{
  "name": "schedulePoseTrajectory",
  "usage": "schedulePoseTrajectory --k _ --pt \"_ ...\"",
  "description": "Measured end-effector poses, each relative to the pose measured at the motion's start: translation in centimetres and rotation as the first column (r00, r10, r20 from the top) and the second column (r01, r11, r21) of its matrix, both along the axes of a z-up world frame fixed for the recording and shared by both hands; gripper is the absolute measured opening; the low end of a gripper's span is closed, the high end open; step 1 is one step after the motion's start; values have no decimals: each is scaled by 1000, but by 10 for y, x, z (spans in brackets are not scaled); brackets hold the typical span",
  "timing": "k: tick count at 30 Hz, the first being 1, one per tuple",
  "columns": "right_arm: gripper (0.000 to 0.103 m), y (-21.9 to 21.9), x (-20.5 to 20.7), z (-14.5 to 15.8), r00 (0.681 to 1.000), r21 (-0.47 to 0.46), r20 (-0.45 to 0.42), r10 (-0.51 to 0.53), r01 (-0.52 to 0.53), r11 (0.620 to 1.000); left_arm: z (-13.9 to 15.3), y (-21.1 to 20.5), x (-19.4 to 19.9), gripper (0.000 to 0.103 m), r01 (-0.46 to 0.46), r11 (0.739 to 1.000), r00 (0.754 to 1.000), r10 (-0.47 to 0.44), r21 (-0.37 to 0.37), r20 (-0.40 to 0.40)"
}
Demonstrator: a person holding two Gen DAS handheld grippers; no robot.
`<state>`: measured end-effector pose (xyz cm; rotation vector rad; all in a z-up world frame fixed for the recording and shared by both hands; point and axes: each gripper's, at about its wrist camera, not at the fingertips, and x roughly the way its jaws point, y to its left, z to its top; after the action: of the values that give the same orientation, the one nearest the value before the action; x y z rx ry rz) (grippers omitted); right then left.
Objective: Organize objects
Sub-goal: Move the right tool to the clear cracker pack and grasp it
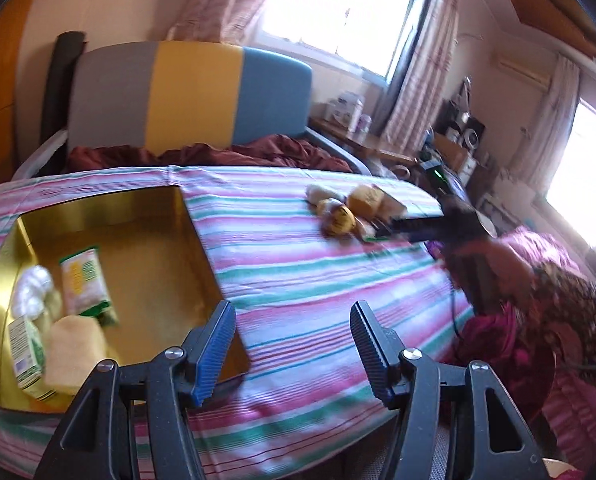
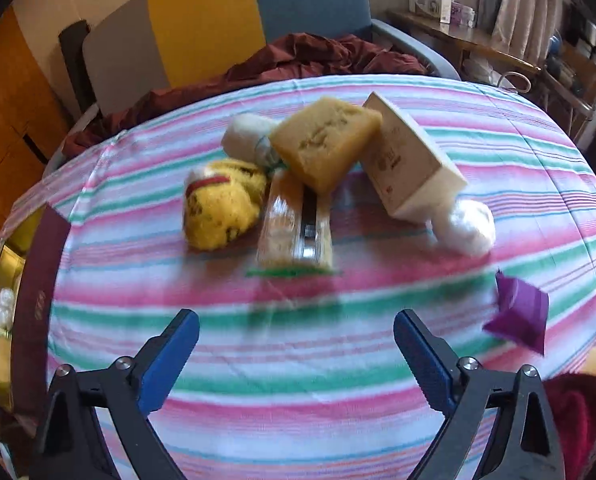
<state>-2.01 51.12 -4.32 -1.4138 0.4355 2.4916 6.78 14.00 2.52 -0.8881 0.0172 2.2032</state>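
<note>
A gold tin (image 1: 201, 240) sits on the striped cloth at left and holds a green packet (image 1: 83, 280), a white bundle (image 1: 31, 292), a tan block (image 1: 75, 354) and a small carton (image 1: 25, 354). My left gripper (image 1: 291, 328) is open and empty beside the tin's right wall. A pile lies mid-table: yellow plush (image 2: 221, 204), tan sponge block (image 2: 326, 140), clear packet (image 2: 293, 224), white box (image 2: 410, 160), white balls (image 2: 466, 224). My right gripper (image 2: 298, 336) is open and empty, just short of the pile; it also shows in the left wrist view (image 1: 418, 226).
A purple packet (image 2: 522, 316) lies at the table's right edge. The tin's edge (image 2: 29, 280) shows at far left. A dark red blanket (image 2: 298, 60) and a chair with grey, yellow and blue panels (image 1: 193, 96) stand behind the table.
</note>
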Motion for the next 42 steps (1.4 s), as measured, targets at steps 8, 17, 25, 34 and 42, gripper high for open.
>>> schedulePoseTrajectory --k 8,17,25,34,42 --pt "69 20 -48 -21 999 3 40 4 -5 1000 -1 18 4 60 21 999 1000 -21 -43 12" --pt "49 24 -50 -26 998 -4 69 6 -6 1000 -4 41 -7 60 61 996 997 -58 -62 45" --pt "48 17 -8 -24 992 -18 107 61 -60 998 -1 75 -18 60 93 994 995 -91 -54 46" --pt "47 24 16 -20 998 -150 22 54 -50 987 -14 130 -50 60 96 991 992 -87 -90 96" --pt "47 37 27 -19 995 -68 101 -3 10 998 -34 188 -92 60 65 990 988 -46 -123 146"
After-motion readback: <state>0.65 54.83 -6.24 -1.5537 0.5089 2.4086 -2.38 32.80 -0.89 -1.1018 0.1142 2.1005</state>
